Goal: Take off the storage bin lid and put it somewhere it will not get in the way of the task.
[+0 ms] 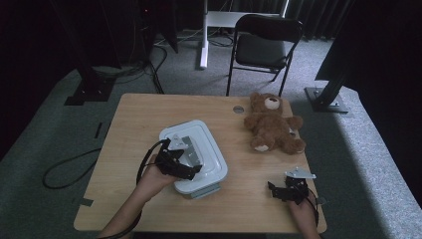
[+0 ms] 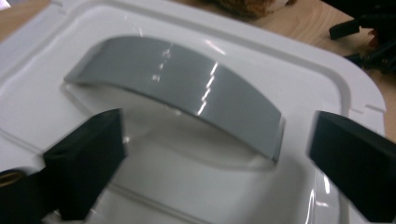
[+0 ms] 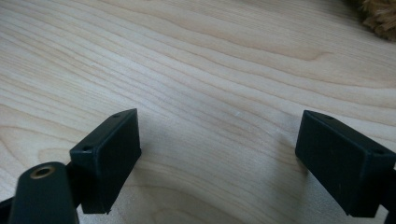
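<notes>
High View: Left Tongs Positioned Over Container Lid Handle

High view: a white lidded container point(image 1: 201, 149) sits near the middle of the wooden tabletop point(image 1: 134, 119), slightly toward the person's side. The left tongs point(image 1: 191, 171) are held above the near part of its lid, with the person's left hand point(image 1: 154, 179) behind them at the container's near-left corner. A black cable trails from this unit off the left edge of the tabletop.

Left gripper view: the lid carries a grey curved handle point(image 2: 182, 88) set in a shallow recess. The two black jaws stand on either side of the handle's near portion, wide apart and clear of it. No pad presses on the handle; the left tongs point(image 2: 215, 154) are released.

Right gripper view: the right tongs point(image 3: 219, 154) face bare wood grain. The jaws stand wide apart with nothing between them; state: released.

High view: the right tongs point(image 1: 274, 189) rest at the near-right corner of the tabletop, well apart from the container, with the person's right hand point(image 1: 298, 206) behind them.

A brown teddy bear point(image 1: 272, 124) lies on the far-right part of the tabletop, apart from the container. A black folding chair point(image 1: 263, 47) stands on the carpet beyond the tabletop.
</notes>
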